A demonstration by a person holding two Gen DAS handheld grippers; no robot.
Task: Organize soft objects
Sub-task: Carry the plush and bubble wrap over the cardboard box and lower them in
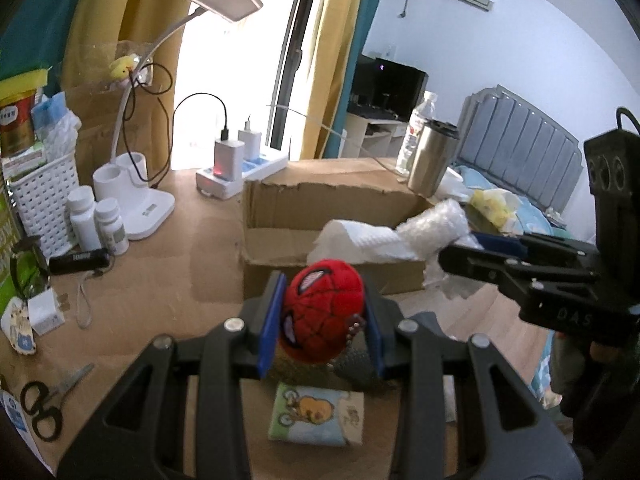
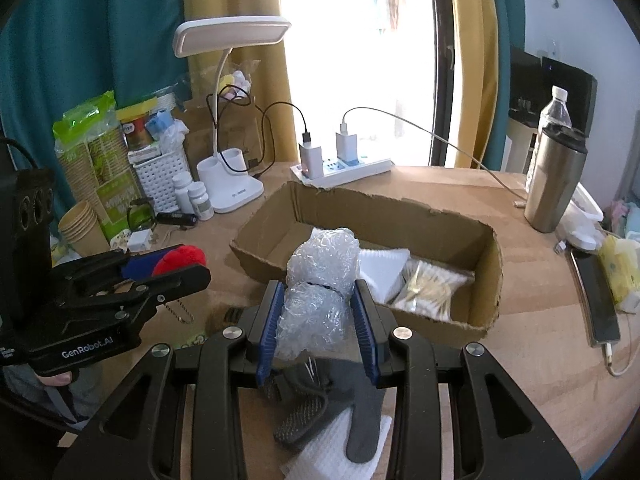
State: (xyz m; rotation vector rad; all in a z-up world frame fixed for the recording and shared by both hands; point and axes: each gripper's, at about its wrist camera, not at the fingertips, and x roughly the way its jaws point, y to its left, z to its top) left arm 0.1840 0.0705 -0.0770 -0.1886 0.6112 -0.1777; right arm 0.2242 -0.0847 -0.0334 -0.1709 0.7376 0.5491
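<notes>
Beyond your grippers, the torn cardboard box (image 2: 486,280) holds a white pad and, seemingly, cotton swabs. Your right gripper (image 2: 318,312) pinches crinkled bubble wrap (image 2: 320,280) at its near wall; your left gripper (image 1: 322,322), left of it, clamps the round, stitched red plush ball (image 1: 322,314).

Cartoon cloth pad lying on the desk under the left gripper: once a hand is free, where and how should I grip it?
Take the cartoon cloth pad across its two long side edges, coming straight down from above. It lies flat and looks thin, so a side approach offers little to catch. The left gripper is shut on the red plush ball, so free that first.
</notes>
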